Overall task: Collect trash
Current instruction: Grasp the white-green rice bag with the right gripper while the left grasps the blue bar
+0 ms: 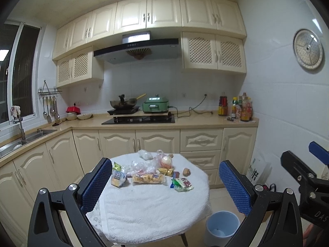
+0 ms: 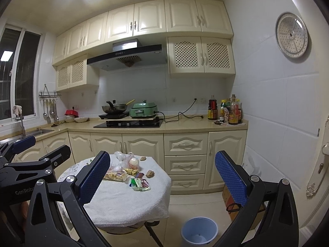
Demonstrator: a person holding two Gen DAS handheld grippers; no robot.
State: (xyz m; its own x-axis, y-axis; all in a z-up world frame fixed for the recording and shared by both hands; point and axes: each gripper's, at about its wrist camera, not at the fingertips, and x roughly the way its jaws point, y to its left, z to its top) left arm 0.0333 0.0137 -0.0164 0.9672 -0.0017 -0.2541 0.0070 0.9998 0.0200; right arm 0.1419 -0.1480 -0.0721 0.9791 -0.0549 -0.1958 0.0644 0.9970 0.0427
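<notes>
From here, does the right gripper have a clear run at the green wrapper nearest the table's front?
Probably yes. The right gripper is open and empty, and the green wrapper lies uncovered with only bare towel before it.

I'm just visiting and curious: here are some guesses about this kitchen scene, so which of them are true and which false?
1. Both grippers are wide open and hold nothing. True: the left gripper and right gripper are empty.
2. The wrappers lie on the floor. False: the snack wrappers lie on the towel-covered round table.
3. A pale blue trash bin stands on the floor beside the table. True.
4. The bin is full to the brim. False: it looks nearly empty.
5. A wok sits on the counter's cooker. True.
</notes>
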